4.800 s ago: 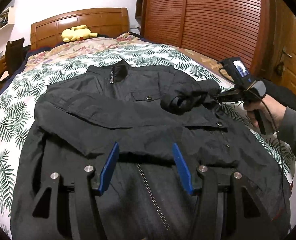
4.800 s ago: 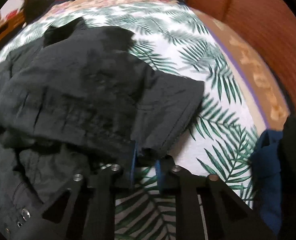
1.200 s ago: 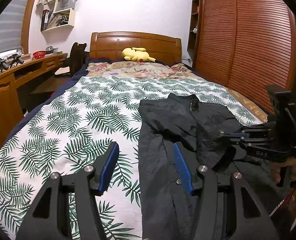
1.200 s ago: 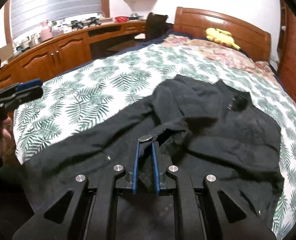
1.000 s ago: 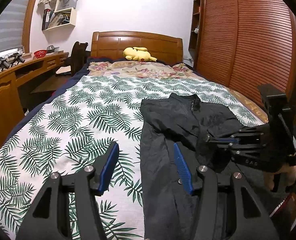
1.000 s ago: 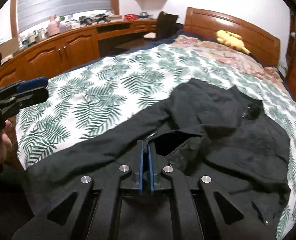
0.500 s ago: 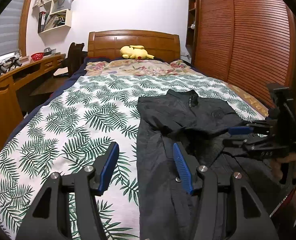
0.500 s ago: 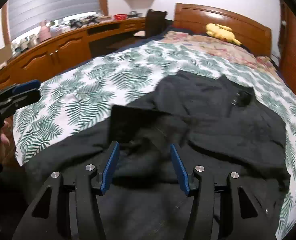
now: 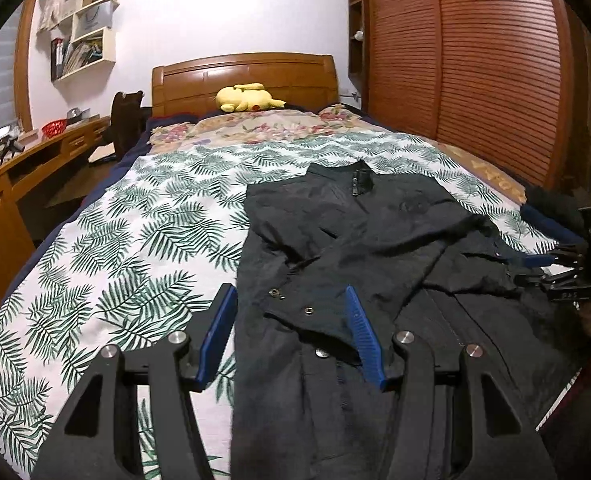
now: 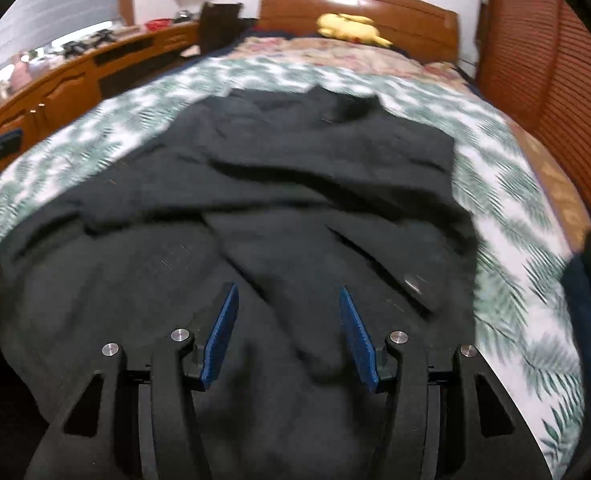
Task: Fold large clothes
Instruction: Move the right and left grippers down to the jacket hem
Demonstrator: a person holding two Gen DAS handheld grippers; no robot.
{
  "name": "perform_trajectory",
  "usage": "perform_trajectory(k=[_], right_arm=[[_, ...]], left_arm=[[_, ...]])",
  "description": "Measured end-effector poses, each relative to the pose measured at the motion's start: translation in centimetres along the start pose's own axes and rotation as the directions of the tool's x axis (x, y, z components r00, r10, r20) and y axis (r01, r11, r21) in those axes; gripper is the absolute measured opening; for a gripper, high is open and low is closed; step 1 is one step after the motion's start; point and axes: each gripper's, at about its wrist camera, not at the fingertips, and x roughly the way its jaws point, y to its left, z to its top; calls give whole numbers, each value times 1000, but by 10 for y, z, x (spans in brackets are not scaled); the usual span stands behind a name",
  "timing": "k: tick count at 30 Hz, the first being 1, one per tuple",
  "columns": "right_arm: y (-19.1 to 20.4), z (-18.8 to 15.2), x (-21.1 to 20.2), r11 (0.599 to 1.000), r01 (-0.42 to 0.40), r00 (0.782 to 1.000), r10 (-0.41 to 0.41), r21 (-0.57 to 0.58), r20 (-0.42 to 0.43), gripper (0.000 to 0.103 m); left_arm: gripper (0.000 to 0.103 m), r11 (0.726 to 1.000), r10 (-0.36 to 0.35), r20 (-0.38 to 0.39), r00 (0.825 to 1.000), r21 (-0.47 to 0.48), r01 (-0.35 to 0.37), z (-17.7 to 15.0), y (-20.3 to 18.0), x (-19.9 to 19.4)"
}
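A black jacket (image 9: 375, 232) lies front up on the leaf-print bedspread (image 9: 135, 240), collar (image 9: 359, 178) toward the headboard. Both sleeves are folded across its chest. My left gripper (image 9: 291, 300) hovers open over the jacket's left edge and a snap-buttoned cuff (image 9: 307, 312), with nothing between its blue pads. In the blurred right wrist view, my right gripper (image 10: 288, 292) stands open above the lower part of the jacket (image 10: 295, 184) and holds nothing. The right gripper (image 9: 543, 268) also shows at the jacket's right side in the left wrist view.
A yellow plush toy (image 9: 247, 98) rests by the wooden headboard (image 9: 243, 76). Slatted wardrobe doors (image 9: 475, 80) run along the right of the bed and a wooden desk (image 9: 35, 160) along the left. Dark blue cloth (image 9: 547, 220) lies at the bed's right edge.
The right gripper let go of the sleeve cuff, opened, and swung away to the jacket's right side; the sleeve now lies across the chest. The left gripper shifted slightly toward the jacket.
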Motion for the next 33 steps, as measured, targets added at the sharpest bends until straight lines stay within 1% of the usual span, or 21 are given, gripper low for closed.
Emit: perform_trajectory(k=[4,8,11,14,18,20,23,27,33], right_arm=[[-33,-27,-11,998,37,999,-37,43,-9,53],[-53,-52,-20,997,64,998,-62,51,-28,53],[-61,-69,-25,996,63,997,-61,59,-37,53],[-64,-79,-28,997,32,999,-28,70,-46,53],[-61,-86,-36,999,19,999,-17,51,-45,54],[-61,-88,-40,998,16,999,-14,58,-44,54],[-63,-92,-45,997,14,999,-11,77,-39,54],[-65,-101,-52,994,14,999,-10,107,-36,55],[-62,-112,-56,991,48,998,-44,128,-36,56]], left_arm=[[55,1000,-16,-10,1000,4,16,-4,-12,-3],[55,999,-40,-34,999,-5,40,-9,-24,-10],[55,1000,-21,-45,999,7,21,-14,-32,-21],[55,1000,-17,-50,999,0,17,-20,-35,-33],[55,1000,29,-90,996,9,-28,-36,-34,-39],[55,999,38,-107,994,2,-38,-45,-32,-40],[55,1000,14,-135,991,-18,-16,-56,-25,-41],[55,999,42,-168,985,0,-43,-68,-15,-39],[55,996,70,-216,974,-36,-80,-91,13,-33]])
